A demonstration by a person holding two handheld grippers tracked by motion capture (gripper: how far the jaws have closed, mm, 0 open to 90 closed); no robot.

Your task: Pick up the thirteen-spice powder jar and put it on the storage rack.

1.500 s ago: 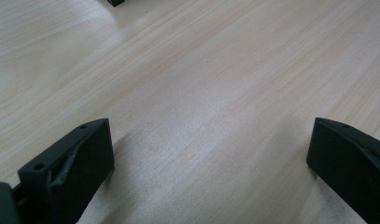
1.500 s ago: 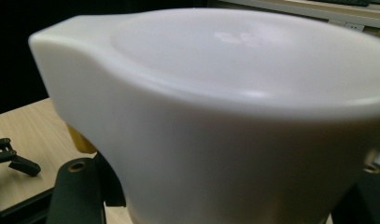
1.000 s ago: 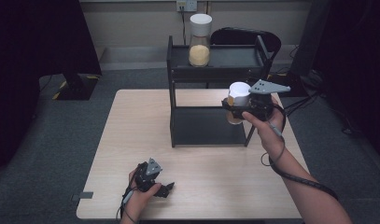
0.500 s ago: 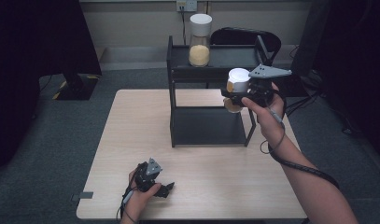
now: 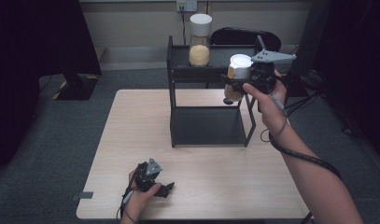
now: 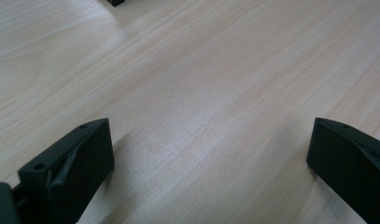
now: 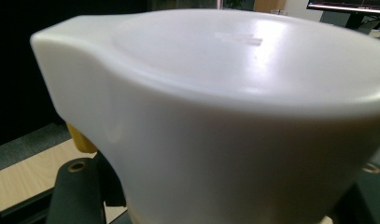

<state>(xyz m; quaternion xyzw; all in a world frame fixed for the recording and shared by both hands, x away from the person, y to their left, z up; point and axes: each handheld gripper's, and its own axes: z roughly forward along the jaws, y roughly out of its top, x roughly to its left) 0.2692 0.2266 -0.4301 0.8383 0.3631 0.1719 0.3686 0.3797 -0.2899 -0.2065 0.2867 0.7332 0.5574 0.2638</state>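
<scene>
Nearest me, my left tongs [image 5: 165, 189] rest on the pale wood-grain counter [image 5: 131, 140] by its front edge, jaws spread wide with nothing between them; in the left gripper view bare wood runs from one jaw to the other. I judge that hand is parked there to keep clear of the work.

Farther out and higher, my right tongs [image 5: 234, 84] hold a clear cylindrical jar with a white lid and yellow contents [image 5: 237, 77] lifted off the counter, beside the right front post of the black two-tier metal shelf [image 5: 208, 123]. The jaws are closed on the jar's body under the lid; in the right gripper view the white lid [image 7: 225, 93] looms close, a jaw tip showing low on the left. The jar looks upright, which should keep its contents settled. It hangs about level with the top tier, so I judge it is headed there.

At the back, a taller clear jar with a white lid and yellow filling [image 5: 200, 39] stands on the top tier's left part, leaving the right part free.
</scene>
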